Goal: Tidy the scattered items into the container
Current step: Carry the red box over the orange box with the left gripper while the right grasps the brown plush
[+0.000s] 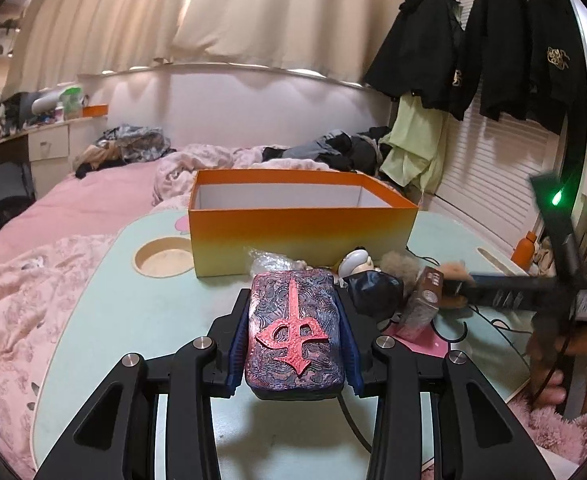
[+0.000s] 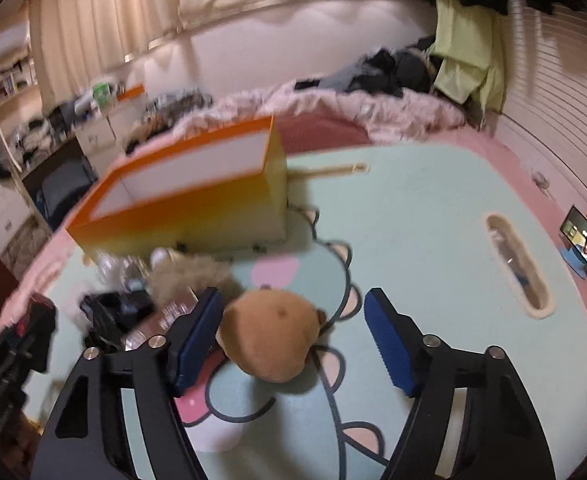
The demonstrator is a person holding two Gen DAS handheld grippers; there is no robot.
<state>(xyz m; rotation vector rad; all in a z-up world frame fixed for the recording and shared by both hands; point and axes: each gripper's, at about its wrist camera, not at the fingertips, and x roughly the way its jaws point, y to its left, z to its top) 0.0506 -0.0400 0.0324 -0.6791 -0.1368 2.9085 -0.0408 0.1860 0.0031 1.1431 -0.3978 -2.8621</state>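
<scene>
My left gripper (image 1: 295, 286) is shut on a dark embossed case with a red emblem (image 1: 293, 330), held just above the mint lap table (image 1: 141, 312), short of the open orange box (image 1: 301, 216). My right gripper (image 2: 293, 304) is open around a brown plush toy (image 2: 271, 340) lying on the table; its left pad is close to the plush, the right pad apart from it. The orange box (image 2: 189, 208) stands behind it. A small brown box (image 1: 421, 300), a black pouch (image 1: 373, 288) and a white round item (image 1: 355, 262) lie beside the case.
The lap table sits on a pink bed (image 1: 73, 208) with a round cup recess (image 1: 163, 258) and a slot (image 2: 519, 264). A crinkled plastic wrapper (image 1: 271, 262) lies by the box. A phone (image 2: 585, 246) stands at the right edge. Clothes hang on the right wall (image 1: 493, 40).
</scene>
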